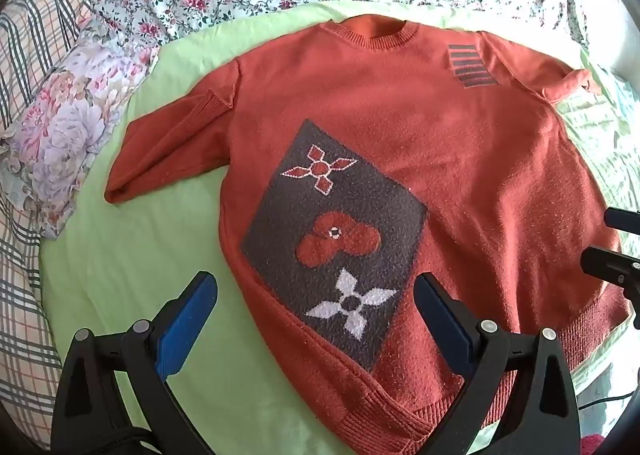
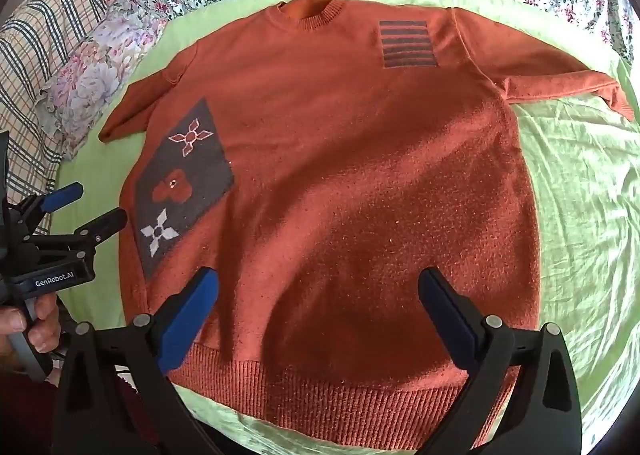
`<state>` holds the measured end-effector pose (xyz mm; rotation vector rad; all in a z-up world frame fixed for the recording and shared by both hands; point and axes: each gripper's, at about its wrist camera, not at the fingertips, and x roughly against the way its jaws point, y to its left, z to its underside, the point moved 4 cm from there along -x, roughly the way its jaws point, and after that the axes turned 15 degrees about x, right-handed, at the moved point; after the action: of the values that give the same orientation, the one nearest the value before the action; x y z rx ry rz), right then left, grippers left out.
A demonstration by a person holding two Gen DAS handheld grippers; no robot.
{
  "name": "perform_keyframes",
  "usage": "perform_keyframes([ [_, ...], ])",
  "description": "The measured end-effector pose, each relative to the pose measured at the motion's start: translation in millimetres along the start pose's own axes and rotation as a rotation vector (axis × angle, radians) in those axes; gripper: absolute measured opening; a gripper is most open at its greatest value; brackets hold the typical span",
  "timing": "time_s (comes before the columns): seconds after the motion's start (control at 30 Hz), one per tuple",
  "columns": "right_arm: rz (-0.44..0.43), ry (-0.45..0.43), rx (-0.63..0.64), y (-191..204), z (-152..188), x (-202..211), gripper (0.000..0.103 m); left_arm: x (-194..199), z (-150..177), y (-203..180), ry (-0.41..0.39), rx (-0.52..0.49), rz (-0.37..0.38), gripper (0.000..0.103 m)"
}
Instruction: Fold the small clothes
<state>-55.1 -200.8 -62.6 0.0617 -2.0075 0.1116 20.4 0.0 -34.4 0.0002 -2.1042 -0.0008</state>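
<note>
Orange knit sweater flat, unfolded; left gripper and right gripper gaping, empty. Risk: thick ribbed hem at six o'clock bunching, skewing fold.

One text can be read: "GenRobot.AI" in white letters on the dark body of the left gripper, at the left edge of the right wrist view, just above the hand that holds it. The left wrist view shows no lettering.
</note>
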Motion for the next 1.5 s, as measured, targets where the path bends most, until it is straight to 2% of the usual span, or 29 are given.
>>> perform_keyframes([
  [0.5, -0.005, 0.001, -0.012, 4.2, -2.7, 2.5, 0.100, -1.7, -0.1, -0.1, 0.002, 0.006, 0.006, 0.099],
  [0.93, -0.002, -0.023, -0.034, -14.0, -7.6, 2.2, 0.100, -9.8, -10.6, -7.9, 0.018, 0.007, 0.003, 0.099],
  [1.07, 0.002, -0.014, -0.053, -24.5, -6.0, 0.4, 0.100, -15.8, -16.7, -11.5, 0.012, 0.014, -0.002, 0.099],
  [1.2, -0.030, -0.034, -0.103, -40.8, -6.5, -2.3, 0.100, -22.5, -24.0, -13.8, 0.018, 0.023, -0.001, 0.099],
  [1.33, -0.050, 0.008, -0.165, -59.5, -5.9, -6.4, 0.100, -30.8, -34.1, -16.3, 0.027, 0.048, 0.014, 0.099],
  [1.5, -0.056, -0.013, -0.281, -103.2, -8.0, -6.3, 0.100, -44.6, -50.3, -20.3, 0.036, 0.059, -0.006, 0.099],
])
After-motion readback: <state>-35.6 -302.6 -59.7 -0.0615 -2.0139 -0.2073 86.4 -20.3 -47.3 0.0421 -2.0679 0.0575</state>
